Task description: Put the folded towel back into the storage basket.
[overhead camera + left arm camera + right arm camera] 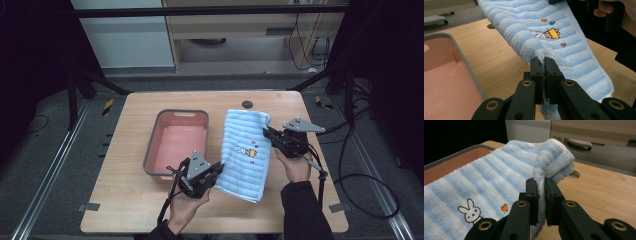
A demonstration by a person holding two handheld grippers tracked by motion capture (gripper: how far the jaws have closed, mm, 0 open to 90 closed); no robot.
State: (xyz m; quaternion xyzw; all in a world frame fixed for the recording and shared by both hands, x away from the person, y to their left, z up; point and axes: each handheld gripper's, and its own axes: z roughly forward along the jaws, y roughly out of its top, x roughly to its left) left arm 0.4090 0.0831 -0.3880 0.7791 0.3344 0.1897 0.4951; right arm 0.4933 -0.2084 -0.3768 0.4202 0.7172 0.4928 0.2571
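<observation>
A light blue striped towel (245, 150) with a rabbit picture hangs stretched between both grippers above the wooden table (125, 200). My left gripper (219, 169) is shut on the towel's near left edge, and the cloth (554, 37) bunches between its pads. At the towel's far right edge, my right gripper (267, 132) is shut on a folded corner; the fabric (499, 180) curls over its jaws there. A person's hand holds each gripper.
A pink tub with a grey rim (155, 132) stands empty on the table just left of the towel, also seen as the tub (466, 65) and the tub (454, 155). A round black hole (247, 104) sits near the table's far edge. Cables trail off the right side.
</observation>
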